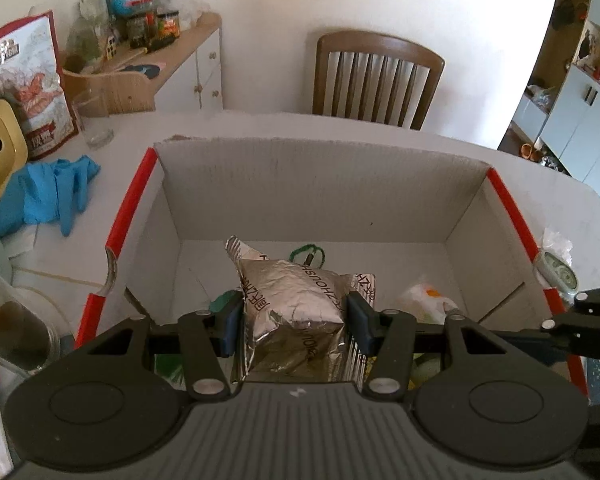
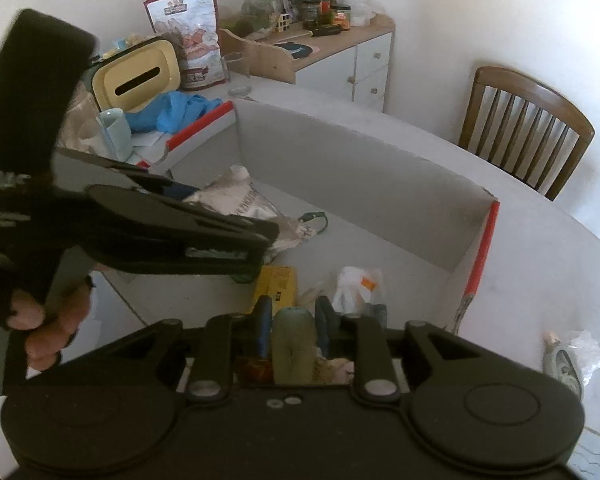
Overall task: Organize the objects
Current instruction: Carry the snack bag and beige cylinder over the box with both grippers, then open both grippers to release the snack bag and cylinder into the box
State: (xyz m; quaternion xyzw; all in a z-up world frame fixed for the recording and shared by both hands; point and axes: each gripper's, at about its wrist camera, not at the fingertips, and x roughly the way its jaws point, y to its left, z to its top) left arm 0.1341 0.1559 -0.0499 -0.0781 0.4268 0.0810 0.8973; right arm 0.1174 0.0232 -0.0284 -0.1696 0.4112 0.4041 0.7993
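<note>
Gripping a crinkled silver foil packet (image 1: 296,312) between its blue pads (image 1: 231,320), the left gripper (image 1: 296,322) holds it over the near part of an open cardboard box (image 1: 320,184) with red edges; both pads press the packet's sides. Blue gloves (image 1: 56,188) lie on the table (image 1: 228,124) left of the box.

From the right wrist, the right gripper (image 2: 293,330) is closed narrowly on a pale greenish cylinder (image 2: 292,344), above the box's near right corner. A yellow item (image 2: 278,284) and a white wrapped bundle (image 2: 354,286) lie inside, just beyond.
</note>
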